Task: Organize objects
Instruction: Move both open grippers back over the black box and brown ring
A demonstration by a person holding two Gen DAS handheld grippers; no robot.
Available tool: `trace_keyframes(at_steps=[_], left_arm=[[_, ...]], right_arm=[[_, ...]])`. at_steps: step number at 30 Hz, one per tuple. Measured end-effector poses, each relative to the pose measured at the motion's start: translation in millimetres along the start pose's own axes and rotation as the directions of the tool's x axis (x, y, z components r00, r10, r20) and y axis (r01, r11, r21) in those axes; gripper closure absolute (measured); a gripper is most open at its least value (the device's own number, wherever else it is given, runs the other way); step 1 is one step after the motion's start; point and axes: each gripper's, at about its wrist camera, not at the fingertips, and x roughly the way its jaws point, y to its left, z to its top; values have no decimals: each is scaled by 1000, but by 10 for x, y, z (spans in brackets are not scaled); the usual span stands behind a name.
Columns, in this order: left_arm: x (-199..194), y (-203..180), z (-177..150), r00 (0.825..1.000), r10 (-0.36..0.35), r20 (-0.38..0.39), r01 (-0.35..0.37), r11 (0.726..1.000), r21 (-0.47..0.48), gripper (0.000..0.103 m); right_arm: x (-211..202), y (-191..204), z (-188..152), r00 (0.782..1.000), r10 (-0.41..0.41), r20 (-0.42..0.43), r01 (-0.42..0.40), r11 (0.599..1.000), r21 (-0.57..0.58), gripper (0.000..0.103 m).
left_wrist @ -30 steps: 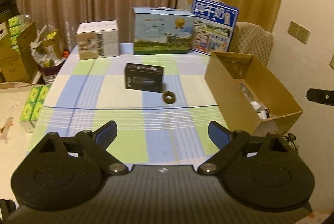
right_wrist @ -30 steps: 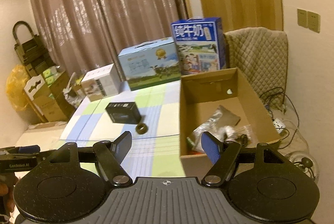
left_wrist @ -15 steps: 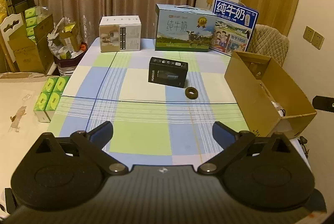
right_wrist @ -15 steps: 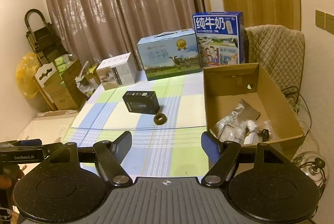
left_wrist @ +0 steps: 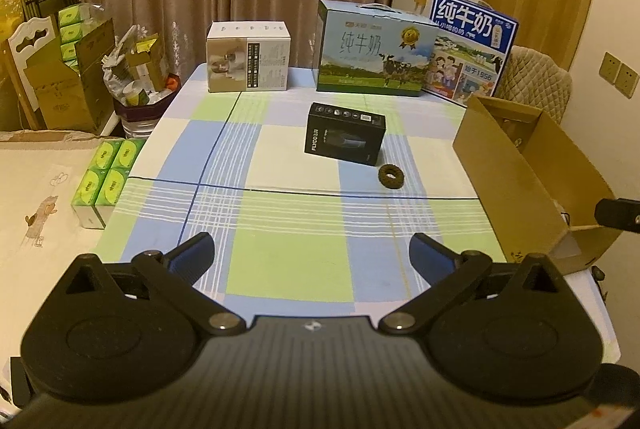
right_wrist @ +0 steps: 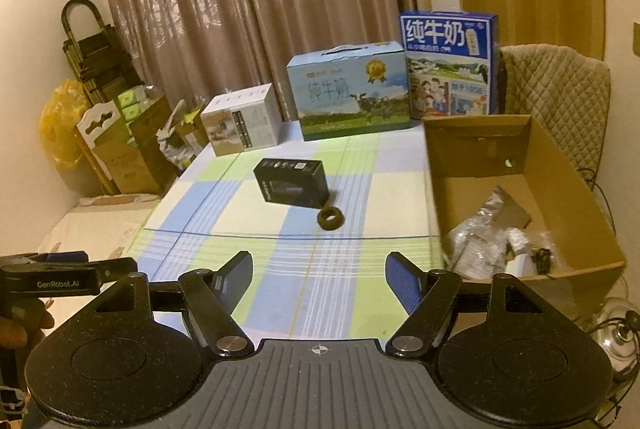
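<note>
A black box (left_wrist: 345, 137) (right_wrist: 291, 181) lies mid-table on the checked cloth. A small dark ring (left_wrist: 392, 173) (right_wrist: 330, 218) lies just in front of it to the right. An open cardboard box (left_wrist: 520, 169) (right_wrist: 560, 189) sits at the table's right edge, with silver wrappers and small items (right_wrist: 488, 237) inside. My left gripper (left_wrist: 312, 257) is open and empty above the near table edge. My right gripper (right_wrist: 319, 279) is open and empty, also near the front edge. The left gripper's side shows in the right wrist view (right_wrist: 68, 279).
Three cartons stand at the table's back: a white one (left_wrist: 248, 57), a light blue milk carton (left_wrist: 372, 49) and a dark blue milk carton (left_wrist: 468, 49). Green packs (left_wrist: 106, 177) and cardboard boxes (left_wrist: 68, 85) stand left of the table. A padded chair (right_wrist: 556, 101) stands behind the open box.
Both wrist views have swung and pulled back a little, bringing more of the table into view. Both grippers stay open. Nothing on the table has moved.
</note>
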Motion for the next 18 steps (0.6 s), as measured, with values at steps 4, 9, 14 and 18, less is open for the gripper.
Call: trace_keyframes(at_steps=[4,9,14,18], left_arm=[[150,45,26,1000,8,-11,-9,1000,-6,1],[393,96,79,1000,16,-26,-16,1000,-9,1],[770,176,167,998,27,-51,-27,1000,-8,1],[1094,225,225,997,31,-68,-30,1000,10,1]], right_arm=[[237,58,-39,1000,10,-27,-10,1000,-9,33],[566,91,-45,999,15,-51,-17,1000,-23,33],[999,82,-8,997,-1,-83,-3,999,-42,33],[1385,20,26,995,-13,-97,7,998,-58,33]])
